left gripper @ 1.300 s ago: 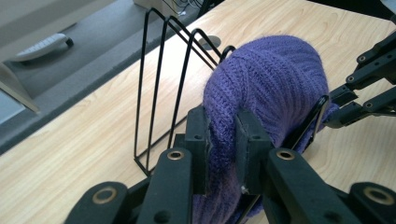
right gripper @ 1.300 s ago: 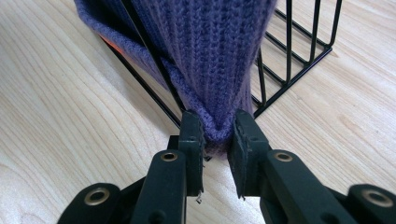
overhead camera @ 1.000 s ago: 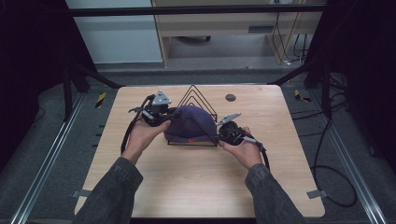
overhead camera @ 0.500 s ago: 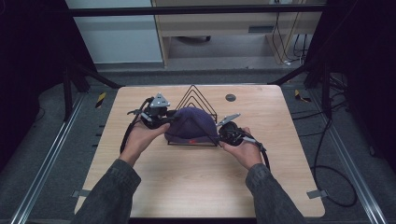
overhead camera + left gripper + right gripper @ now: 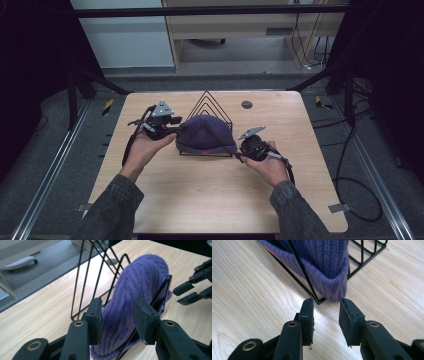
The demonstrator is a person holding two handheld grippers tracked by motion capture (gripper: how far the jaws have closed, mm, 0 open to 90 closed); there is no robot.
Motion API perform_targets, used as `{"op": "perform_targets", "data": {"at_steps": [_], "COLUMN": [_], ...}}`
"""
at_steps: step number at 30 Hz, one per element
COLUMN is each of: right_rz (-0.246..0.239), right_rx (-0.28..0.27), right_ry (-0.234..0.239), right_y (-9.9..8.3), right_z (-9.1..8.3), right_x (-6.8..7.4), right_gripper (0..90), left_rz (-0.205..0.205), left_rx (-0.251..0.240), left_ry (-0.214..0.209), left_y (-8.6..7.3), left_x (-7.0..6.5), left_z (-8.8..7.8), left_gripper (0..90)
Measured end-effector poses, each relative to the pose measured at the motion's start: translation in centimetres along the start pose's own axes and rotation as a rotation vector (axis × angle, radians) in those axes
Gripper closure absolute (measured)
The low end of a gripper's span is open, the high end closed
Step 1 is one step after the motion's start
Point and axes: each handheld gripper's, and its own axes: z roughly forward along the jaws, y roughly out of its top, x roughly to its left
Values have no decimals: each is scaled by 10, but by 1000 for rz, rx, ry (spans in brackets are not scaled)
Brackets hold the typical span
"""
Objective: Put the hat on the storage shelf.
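Observation:
A purple knitted hat [image 5: 205, 132] is draped over a black wire rack [image 5: 206, 100] on the wooden table [image 5: 200, 200]. My left gripper [image 5: 176, 131] is at the hat's left side. In the left gripper view its jaws [image 5: 117, 315] have just been opening and stand apart, with the hat [image 5: 140, 280] and a rack wire [image 5: 82, 277] between them. My right gripper [image 5: 239, 150] is at the hat's right side. Its jaws [image 5: 326, 307] have just been opening too, with nothing between them. The hat's cuff [image 5: 324, 262] hangs just beyond its tips.
A small dark round disc [image 5: 246, 104] lies on the table behind the rack. Black frame posts stand at both sides of the table. Cables [image 5: 350, 165] run over the floor on the right. Bare wood lies between me and the rack.
Both hands stay at the two sides of the hat, and the hat rests on the rack as before. The high view is too coarse to show the jaws moving.

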Motion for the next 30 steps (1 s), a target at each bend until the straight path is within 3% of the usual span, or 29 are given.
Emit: {"op": "perform_targets", "data": {"at_steps": [14, 20, 23, 24, 25, 26, 27, 30], "right_rz": [1, 12, 27, 27, 28, 28, 28, 38], "right_rx": [-17, -25, -43, -43, -64, -64, -91, -127], "right_ry": [-7, -18, -25, -25, -32, -32, -45, -61], "right_y": [1, 0, 1, 1, 1, 1, 2, 3], "right_z": [-13, -20, -28, -28, -33, -33, -39, -46], "right_x": [0, -2, 1, 1, 3, 3, 6, 9], "right_gripper": [637, 559, 445, 445, 365, 365, 290, 217], "left_rz": [-4, -8, -28, -28, -31, -31, -31, -31], "left_rx": [-3, -2, -10, -10, -7, -7, 4, -5], "left_ry": [7, 12, 7, 7, 11, 11, 17, 22], "left_y": [-4, -4, -4, -4, -5, -5, -5, -5], "left_x": [3, 0, -6, -6, -10, -10, -13, -17], "left_z": [-9, -9, -12, -12, -14, -14, -17, -21], "left_gripper": [531, 414, 293, 261, 227, 191, 160, 114]}}
